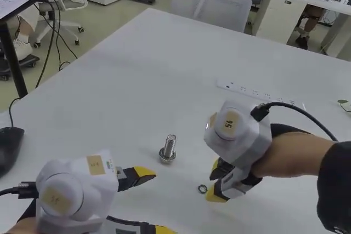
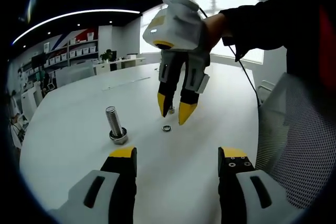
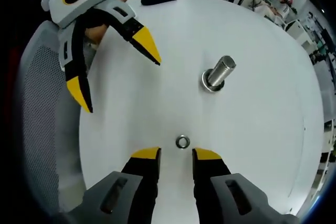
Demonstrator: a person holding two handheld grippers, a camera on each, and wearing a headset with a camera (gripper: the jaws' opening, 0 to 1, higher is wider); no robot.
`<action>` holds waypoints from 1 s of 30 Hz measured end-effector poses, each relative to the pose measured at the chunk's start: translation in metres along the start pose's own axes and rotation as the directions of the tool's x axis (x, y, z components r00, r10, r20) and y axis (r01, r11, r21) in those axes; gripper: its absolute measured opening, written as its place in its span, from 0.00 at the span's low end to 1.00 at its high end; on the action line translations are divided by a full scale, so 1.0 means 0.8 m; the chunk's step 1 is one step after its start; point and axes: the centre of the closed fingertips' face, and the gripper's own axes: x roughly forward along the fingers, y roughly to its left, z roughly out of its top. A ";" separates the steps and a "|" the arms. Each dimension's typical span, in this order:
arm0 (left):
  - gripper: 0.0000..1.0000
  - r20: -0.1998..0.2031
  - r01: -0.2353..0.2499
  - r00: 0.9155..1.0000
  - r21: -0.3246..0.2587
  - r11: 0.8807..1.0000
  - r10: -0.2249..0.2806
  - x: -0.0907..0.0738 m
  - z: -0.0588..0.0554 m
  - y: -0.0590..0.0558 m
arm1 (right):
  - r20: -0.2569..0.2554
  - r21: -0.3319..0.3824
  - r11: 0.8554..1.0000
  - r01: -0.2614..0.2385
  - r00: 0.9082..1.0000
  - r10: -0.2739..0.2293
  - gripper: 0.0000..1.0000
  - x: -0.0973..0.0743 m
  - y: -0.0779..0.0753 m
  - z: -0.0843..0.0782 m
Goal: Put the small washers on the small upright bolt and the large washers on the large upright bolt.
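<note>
Right hand-held gripper (image 1: 215, 182), label (image 1: 229, 123) "54"

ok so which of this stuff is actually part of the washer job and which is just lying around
For the job:
upright silver metal bolt
small silver metal washer, just ahead of the right gripper
left gripper, open

Just lying about:
black computer mouse
white power strip
grey office chair

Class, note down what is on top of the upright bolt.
Nothing caps the upright bolt; its threaded shaft is bare. The wider ring at its base may be head or washer. Its underside, against the table, is hidden.
</note>
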 end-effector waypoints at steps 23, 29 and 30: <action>0.62 -0.004 -0.006 1.000 -0.008 1.000 0.006 -0.001 -0.003 0.000 | -0.026 -0.011 1.000 -0.004 1.000 0.003 0.24 0.024 -0.009 -0.001; 0.61 -0.002 -0.009 1.000 -0.010 1.000 0.009 -0.001 -0.003 0.002 | -0.034 -0.009 1.000 -0.007 0.999 0.007 0.24 0.026 -0.010 -0.003; 0.61 -0.002 -0.009 1.000 -0.011 1.000 0.009 -0.001 -0.003 0.002 | -0.035 -0.012 1.000 -0.009 0.999 0.008 0.23 0.026 -0.010 -0.003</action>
